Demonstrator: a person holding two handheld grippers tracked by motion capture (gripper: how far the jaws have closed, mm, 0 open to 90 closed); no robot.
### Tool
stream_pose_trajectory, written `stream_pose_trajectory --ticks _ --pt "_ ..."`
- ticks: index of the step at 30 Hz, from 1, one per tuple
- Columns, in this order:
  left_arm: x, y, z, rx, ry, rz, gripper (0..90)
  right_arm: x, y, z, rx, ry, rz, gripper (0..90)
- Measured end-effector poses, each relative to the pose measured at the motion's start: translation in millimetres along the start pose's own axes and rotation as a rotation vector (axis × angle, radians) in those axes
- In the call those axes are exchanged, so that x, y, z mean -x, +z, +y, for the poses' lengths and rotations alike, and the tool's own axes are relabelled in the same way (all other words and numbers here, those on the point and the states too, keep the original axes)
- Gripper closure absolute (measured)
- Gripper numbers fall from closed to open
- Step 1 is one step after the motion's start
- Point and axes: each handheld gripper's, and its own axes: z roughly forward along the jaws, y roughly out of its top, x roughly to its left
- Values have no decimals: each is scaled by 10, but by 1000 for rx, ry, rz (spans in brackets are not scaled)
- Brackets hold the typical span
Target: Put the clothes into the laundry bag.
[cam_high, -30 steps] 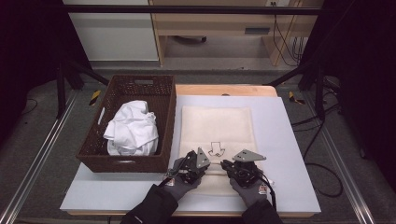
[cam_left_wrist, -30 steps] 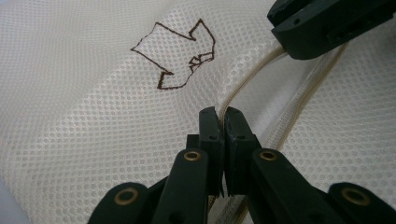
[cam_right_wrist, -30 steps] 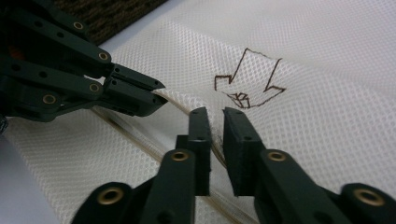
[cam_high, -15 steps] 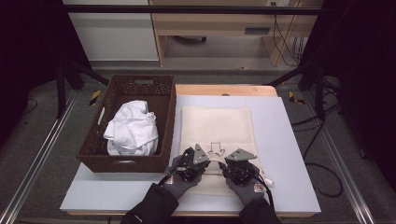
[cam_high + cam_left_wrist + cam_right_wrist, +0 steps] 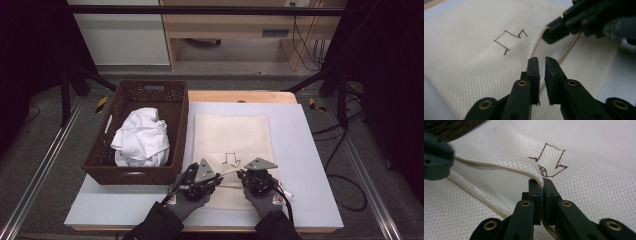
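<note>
Cream mesh laundry bag (image 5: 231, 140) lying flat on a pale sheet (image 5: 305, 150) on the bench, just right of a dark woven basket (image 5: 131, 97), apart from it. Hand-drawn arrow outline (image 5: 231, 159) inked on the mesh near the front end. Bag's upper layer lifted at the front opening, its tan-trimmed edge (image 5: 499, 168) raised in a shallow arch above the lower layer. Right hand-held gripper (image 5: 541, 183) pressed together on that raised edge, pinching the mesh just below the arrow, after closing further just now. Left hand-held gripper (image 5: 541, 62) at the same front end, jaws nearly together with a narrow slit between the tips after opening slightly just now; mesh lying behind the tips, and from the left gripper view hard to tell whether any fabric sits in the slit. Both hand-held grippers close side by side in the high view, left (image 5: 197, 180) and right (image 5: 260, 177), each topped by a grey three-cornered plate, held in gloved hands with dark sleeves coming in from the bottom edge. Crumpled white cloth (image 5: 141, 138) bundled inside the basket. Dark floor and metal rails around the bench.
</note>
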Motion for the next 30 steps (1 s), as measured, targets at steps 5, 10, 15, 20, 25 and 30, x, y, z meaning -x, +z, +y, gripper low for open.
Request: stream_pose_trajectory --ticks 5,10,15,20,25,30 --pt "27 -52 -244 -66 6 -5 893 1 -38 34 20 10 15 875" --pt "-37 -14 -453 -110 -37 -13 894 -23 -76 89 50 13 28 875" --pt "-29 -4 -541 -98 -52 -12 894 -49 -117 150 88 26 34 874" --pt "-25 -4 -552 -91 -51 -9 893 -65 -167 203 145 33 27 874" --pt "-23 -3 -556 -88 -51 -8 893 -70 -228 243 210 39 21 874" --pt "-18 3 -552 -87 -45 -4 893 -69 -244 295 234 39 24 873"
